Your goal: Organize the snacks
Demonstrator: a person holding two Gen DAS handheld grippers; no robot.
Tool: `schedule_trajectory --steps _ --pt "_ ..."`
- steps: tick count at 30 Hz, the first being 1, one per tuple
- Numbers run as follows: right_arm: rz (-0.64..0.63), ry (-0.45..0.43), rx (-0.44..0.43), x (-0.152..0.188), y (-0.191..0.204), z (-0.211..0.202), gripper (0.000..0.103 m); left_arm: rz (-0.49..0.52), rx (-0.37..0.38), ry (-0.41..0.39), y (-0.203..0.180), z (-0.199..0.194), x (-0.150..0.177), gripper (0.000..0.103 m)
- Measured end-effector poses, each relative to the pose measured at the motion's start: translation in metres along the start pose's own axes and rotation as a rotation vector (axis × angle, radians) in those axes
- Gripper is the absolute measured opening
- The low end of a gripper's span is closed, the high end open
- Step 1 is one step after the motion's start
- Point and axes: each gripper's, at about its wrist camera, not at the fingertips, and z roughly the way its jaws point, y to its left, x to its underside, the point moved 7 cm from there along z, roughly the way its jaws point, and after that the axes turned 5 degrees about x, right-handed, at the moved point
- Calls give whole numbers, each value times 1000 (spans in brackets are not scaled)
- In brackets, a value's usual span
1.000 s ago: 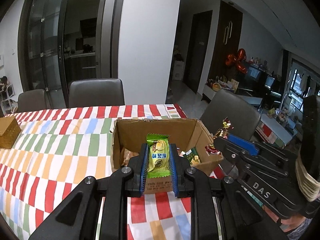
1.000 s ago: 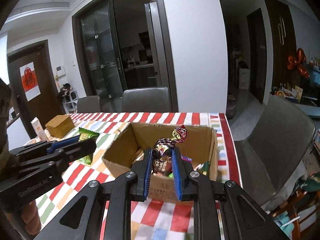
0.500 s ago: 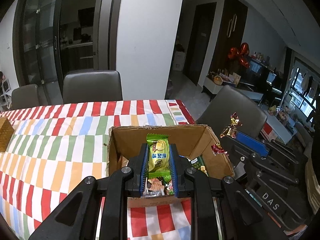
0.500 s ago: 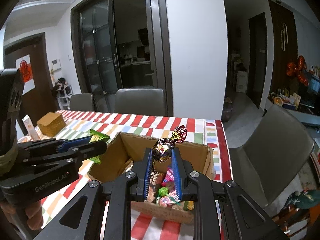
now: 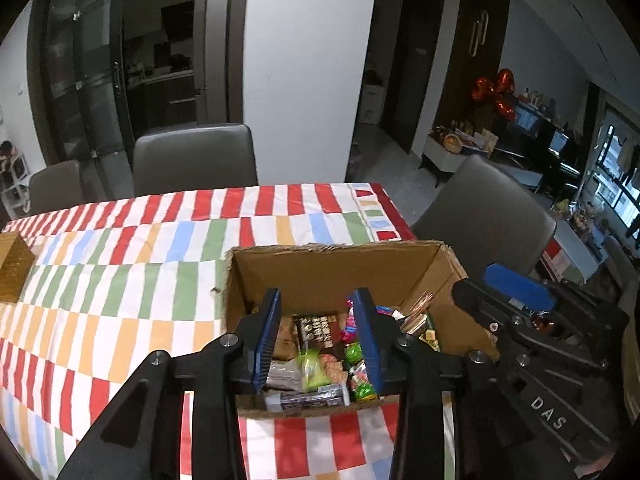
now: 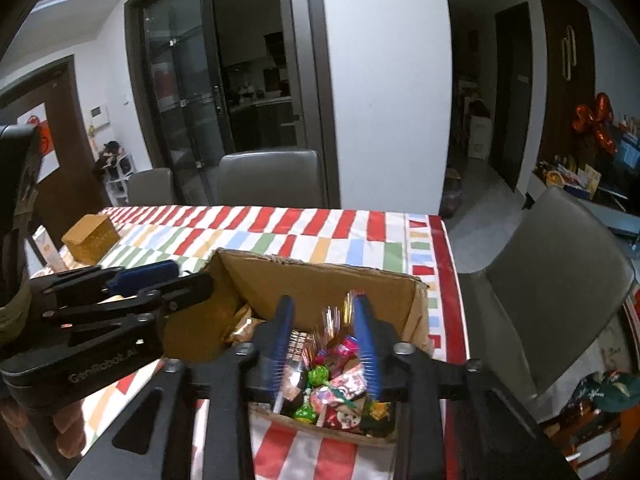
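At the bottom of the left wrist picture, the left claw [image 5: 316,334] is open, with its two blue pads spread wide and nothing between them. It hangs over the near part of a cardboard box [image 5: 340,268] in the middle of the frame. Down inside the box lie many snacks [image 5: 320,364], in green, pink, brown and silver wrappers, all piled together. The box stands on a desk [image 5: 132,264] covered with a cloth of red, green, blue and orange stripes. In the lower right of this picture the right claw [image 5: 516,296] comes in from the side, just beside the right wall of the box.

In the right wrist picture, the right claw [image 6: 325,338] is open too, at the bottom middle, with nothing held. It hangs over the same cardboard box [image 6: 320,280], above bright snacks [image 6: 336,384]. A blurry shiny candy [image 6: 332,318] shows between the pads, but touches neither. The left claw [image 6: 160,280] reaches in from the left side, at the left wall of the box.

Farther back on the desk [image 6: 280,232], at the left, sits a small brown box [image 6: 91,238]. Behind the desk stand grey chairs [image 6: 272,178], then a white wall [image 6: 384,80] and dark glass doors [image 6: 184,92].
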Motion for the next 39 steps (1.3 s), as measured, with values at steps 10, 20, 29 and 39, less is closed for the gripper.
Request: schedule_trajectory --steps 10,20,29,39 --pt "-11 -71 61 25 -1 -43 63 41 -110 -99 1 -55 32 64" --pt "13 -136 59 58 -1 -102 77 66 -148 -188 -11 -114 73 85" --pt "27 -164 70 84 1 -139 81 52 -169 -243 -17 -153 104 94" --pt "-1 -181 66 107 10 -163 81 46 -160 -261 -21 -179 135 102"
